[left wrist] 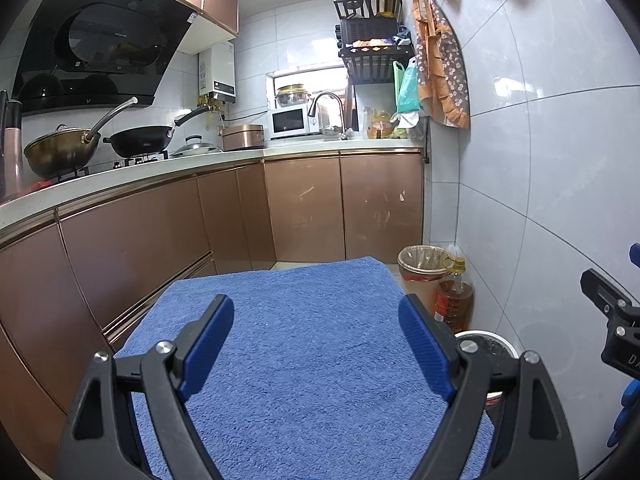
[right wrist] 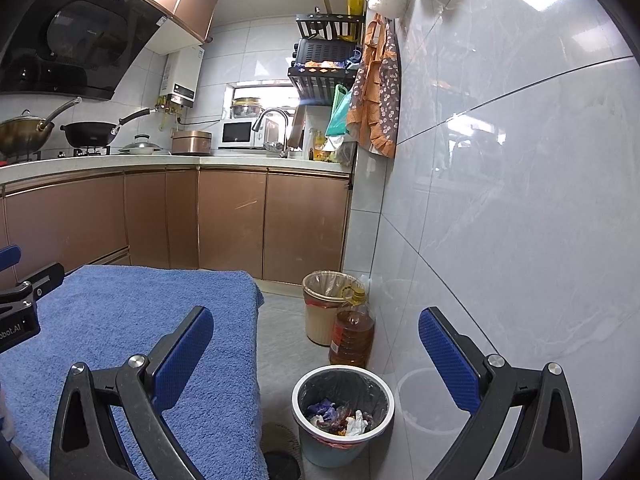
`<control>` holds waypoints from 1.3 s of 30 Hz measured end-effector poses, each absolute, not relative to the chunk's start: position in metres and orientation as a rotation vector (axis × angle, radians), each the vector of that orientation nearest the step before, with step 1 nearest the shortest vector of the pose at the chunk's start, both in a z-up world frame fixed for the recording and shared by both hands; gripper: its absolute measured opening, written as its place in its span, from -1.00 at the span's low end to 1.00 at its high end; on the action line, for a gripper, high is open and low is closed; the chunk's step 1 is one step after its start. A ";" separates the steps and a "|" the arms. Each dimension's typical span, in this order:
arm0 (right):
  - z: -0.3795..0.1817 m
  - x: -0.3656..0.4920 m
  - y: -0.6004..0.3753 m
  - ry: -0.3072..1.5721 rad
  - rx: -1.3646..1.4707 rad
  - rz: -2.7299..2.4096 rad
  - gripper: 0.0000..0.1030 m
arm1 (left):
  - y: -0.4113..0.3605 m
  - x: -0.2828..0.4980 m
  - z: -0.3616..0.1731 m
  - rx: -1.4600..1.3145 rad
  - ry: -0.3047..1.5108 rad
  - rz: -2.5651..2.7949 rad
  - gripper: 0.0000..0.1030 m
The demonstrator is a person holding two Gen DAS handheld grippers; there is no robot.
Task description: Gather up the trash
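A light blue trash bin (right wrist: 343, 412) with a grey liner stands on the floor beside the table; crumpled wrappers and paper (right wrist: 340, 420) lie inside it. In the left wrist view only the rim of that trash bin (left wrist: 490, 340) shows behind my finger. My left gripper (left wrist: 316, 344) hangs open over the blue towel (left wrist: 300, 360) with nothing between its fingers. My right gripper (right wrist: 316, 352) is open too, empty, above the towel's right edge and the bin. The right gripper (left wrist: 616, 320) shows at the right edge of the left view. No loose trash shows on the towel (right wrist: 140, 320).
A beige bin (right wrist: 324, 304) with a clear liner and a large oil bottle (right wrist: 352, 332) stand by the tiled wall. Brown cabinets (left wrist: 304, 208) and a counter with pans, a microwave and a sink lie ahead. A dark round object (right wrist: 280, 464) sits on the floor.
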State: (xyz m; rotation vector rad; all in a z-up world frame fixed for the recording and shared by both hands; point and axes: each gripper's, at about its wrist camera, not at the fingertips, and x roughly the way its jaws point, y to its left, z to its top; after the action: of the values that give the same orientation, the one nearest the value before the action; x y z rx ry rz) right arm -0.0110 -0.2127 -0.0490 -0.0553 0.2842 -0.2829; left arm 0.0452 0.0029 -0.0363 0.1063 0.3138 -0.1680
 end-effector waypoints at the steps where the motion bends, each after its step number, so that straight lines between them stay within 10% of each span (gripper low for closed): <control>1: -0.049 -0.011 -0.213 0.284 -0.055 -0.282 1.00 | 0.003 0.045 -0.036 0.106 0.313 -0.167 0.63; 39: -0.047 -0.011 -0.215 0.281 -0.057 -0.280 1.00 | 0.011 0.039 -0.034 0.089 0.297 -0.145 0.63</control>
State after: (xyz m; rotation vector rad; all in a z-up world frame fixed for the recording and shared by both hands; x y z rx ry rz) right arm -0.0108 -0.2148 -0.0473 -0.0569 0.2806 -0.2799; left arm 0.0393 0.0112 -0.0336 0.0890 0.2969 -0.1452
